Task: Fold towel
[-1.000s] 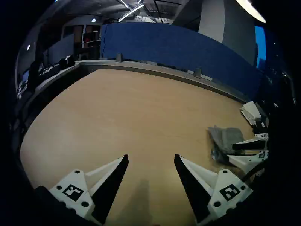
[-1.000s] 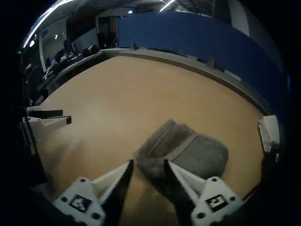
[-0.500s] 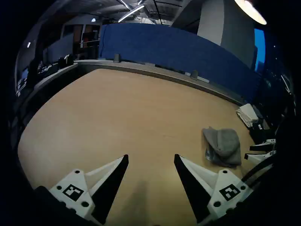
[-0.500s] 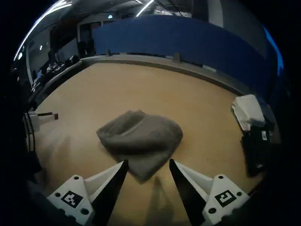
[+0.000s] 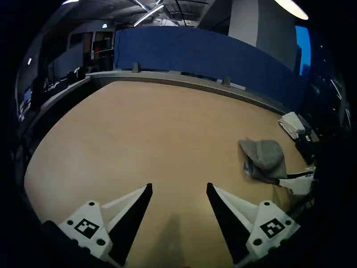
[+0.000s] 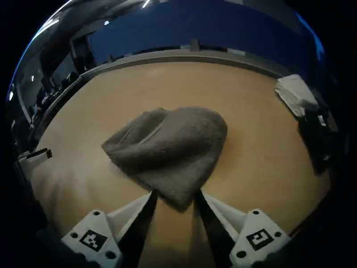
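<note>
Left gripper view: the left hand-held gripper (image 5: 178, 185) hovers over bare wood near the tabletop's (image 5: 134, 129) near edge, its fingers spread wide and holding nothing. The grey towel (image 5: 264, 156) lies bunched and folded toward the right edge, with the right hand-held gripper (image 5: 294, 181) at its near side. In the right gripper view, that gripper's fingers stand at a narrow gap with the towel's nearest corner between the tips; whether they press on it I cannot tell. A white folded cloth (image 6: 296, 91) sits by the far right corner.

Dim, overhead lamp glare, fisheye-warped edges
</note>
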Demonstrator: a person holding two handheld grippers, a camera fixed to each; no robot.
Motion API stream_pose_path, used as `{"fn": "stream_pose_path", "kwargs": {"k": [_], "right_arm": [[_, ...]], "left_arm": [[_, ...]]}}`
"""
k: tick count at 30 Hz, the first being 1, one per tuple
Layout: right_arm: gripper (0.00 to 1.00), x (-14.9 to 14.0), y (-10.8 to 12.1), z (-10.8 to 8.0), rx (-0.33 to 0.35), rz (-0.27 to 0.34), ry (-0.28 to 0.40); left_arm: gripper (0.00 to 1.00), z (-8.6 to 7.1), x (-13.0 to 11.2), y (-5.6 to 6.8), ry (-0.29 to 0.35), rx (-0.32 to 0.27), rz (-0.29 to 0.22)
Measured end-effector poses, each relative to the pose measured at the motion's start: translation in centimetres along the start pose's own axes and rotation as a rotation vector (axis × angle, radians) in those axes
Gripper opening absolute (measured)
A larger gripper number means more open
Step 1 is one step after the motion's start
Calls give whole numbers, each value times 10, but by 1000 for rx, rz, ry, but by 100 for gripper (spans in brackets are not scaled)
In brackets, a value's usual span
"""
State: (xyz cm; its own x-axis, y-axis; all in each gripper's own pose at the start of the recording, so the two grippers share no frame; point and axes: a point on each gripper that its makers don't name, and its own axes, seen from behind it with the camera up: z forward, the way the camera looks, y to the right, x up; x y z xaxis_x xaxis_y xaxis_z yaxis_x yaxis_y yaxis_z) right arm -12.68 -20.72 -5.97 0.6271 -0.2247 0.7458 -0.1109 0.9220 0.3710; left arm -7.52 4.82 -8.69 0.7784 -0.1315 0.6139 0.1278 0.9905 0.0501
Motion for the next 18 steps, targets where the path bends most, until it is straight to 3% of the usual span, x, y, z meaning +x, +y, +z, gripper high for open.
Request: {"fn": "stream_pose_path", "kwargs": {"k": [1,2,8,12,18], "right_arm": [[21,2,0,1,-7,-2,-1],[13,4,0,2,-14,-4,-2],[11,12,-2,-19,21,-39,-20],[10,16,10,-54,46,-51,-22],[10,9,46,-103,46,-33,-41]], "left_arm": [[90,-1,-1,-1,-2,1,4],[90,-1,-2,-2,-4,3,7],[90,-1,-3,-2,-4,3,10],[90,6,1,5,5,-8,-18],[90,15,11,27,23,-42,-41]]}}
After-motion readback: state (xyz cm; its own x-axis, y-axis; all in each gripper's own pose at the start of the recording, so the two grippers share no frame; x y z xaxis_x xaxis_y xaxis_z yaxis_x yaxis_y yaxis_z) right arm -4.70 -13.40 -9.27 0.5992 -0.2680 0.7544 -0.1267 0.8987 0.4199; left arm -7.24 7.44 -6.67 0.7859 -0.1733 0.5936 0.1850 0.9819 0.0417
